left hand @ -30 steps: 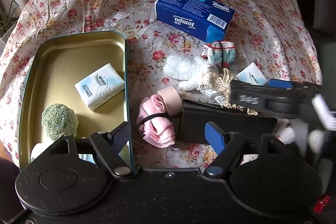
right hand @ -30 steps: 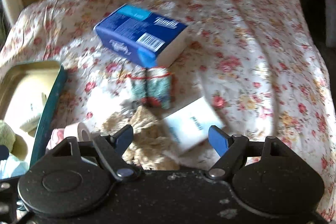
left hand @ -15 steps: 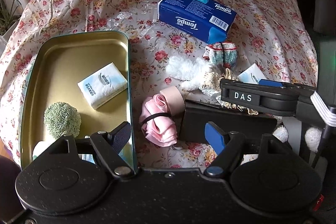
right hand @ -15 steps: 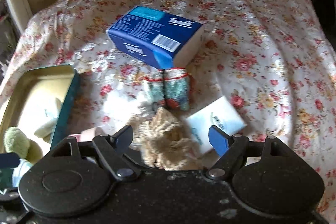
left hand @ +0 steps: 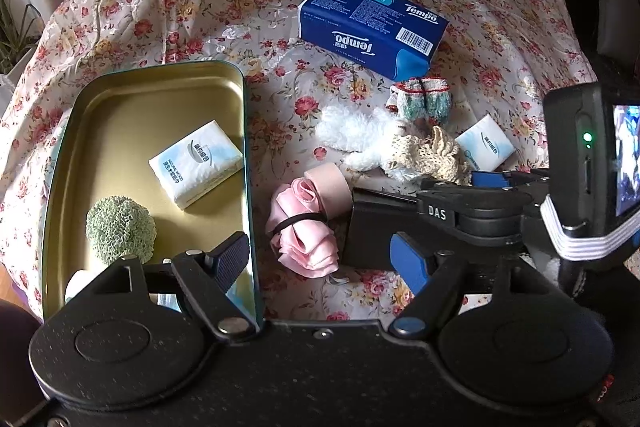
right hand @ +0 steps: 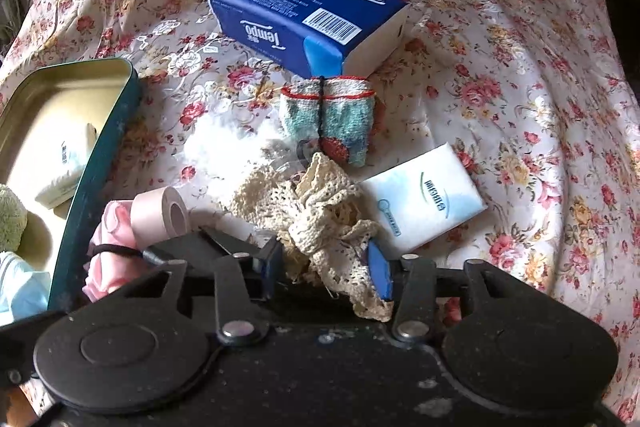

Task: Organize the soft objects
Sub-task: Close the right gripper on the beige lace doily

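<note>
Your right claw (right hand: 326,269) is closing on the cream crocheted lace bundle (right hand: 320,211), which sits between its pads on the floral bedspread (right hand: 500,67); its lower edge is hidden behind the claw body. Your left claw (left hand: 320,259) stands spread and empty. The gold rectangular tin tray (left hand: 132,95) holds a white tissue packet (left hand: 196,163), a green knitted ball (left hand: 120,229), and perhaps something pale blue, cut off.

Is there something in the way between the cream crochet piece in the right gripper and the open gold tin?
The right gripper is closing on the cream crochet piece. Towards the gold tin lie the pink tape roll and the pink fabric bundle, both low.
</note>
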Available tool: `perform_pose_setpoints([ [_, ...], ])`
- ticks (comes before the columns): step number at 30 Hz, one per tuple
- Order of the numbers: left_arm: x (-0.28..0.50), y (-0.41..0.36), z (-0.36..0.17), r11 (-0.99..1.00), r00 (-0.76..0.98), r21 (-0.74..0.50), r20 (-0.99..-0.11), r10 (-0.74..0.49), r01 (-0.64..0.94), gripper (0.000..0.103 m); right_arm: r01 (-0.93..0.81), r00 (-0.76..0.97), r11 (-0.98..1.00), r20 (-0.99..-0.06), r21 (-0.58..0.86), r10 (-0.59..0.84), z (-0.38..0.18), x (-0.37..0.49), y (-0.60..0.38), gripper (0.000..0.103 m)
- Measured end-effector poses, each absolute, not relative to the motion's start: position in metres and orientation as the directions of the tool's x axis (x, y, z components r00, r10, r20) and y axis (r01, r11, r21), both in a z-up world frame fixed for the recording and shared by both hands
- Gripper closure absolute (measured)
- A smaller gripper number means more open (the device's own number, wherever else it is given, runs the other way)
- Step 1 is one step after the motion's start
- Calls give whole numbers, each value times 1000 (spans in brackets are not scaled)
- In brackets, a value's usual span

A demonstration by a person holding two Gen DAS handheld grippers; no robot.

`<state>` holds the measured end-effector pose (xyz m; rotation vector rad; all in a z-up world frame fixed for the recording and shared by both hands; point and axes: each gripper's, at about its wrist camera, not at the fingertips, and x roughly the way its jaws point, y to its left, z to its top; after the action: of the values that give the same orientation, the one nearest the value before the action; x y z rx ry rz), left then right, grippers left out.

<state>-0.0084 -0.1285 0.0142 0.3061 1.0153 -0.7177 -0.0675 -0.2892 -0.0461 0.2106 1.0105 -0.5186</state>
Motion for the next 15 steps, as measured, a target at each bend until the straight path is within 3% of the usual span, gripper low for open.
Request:
perform_pose_setpoints([
  [15, -13, -138, 13, 729, 364, -62, -835, -411, 681, 29, 726, 468, 678, -806, 118, -361, -2, -131, -357, 67],
])
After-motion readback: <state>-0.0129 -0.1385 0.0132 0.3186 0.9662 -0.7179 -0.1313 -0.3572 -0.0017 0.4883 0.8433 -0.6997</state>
